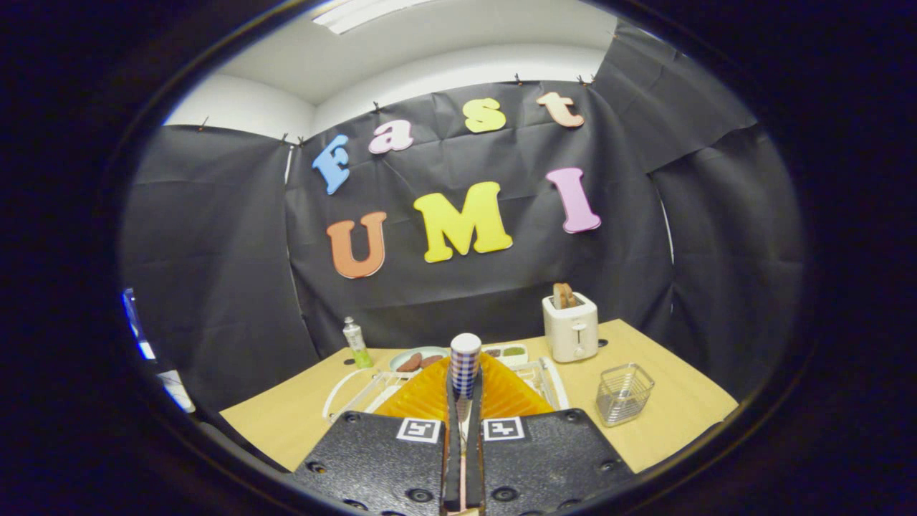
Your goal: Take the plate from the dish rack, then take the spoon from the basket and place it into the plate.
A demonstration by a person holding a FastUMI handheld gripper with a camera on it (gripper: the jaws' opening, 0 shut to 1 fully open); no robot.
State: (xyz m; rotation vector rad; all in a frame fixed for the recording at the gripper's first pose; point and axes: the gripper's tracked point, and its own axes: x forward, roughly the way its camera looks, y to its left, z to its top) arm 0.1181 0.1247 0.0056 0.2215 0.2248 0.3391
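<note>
The jaws [464,401] are clamped on a spoon [465,369] with a blue checked handle, which is held upright between them. Just beyond the jaws, an orange plate [501,394] is seen over a white dish rack [551,380] on the wooden table [673,416]. An empty wire basket [624,393] is set to the right on the table, and farther back a white toaster [570,327] with toast, a plate with sausages [418,360] and a green bottle [356,344] are seen.
</note>
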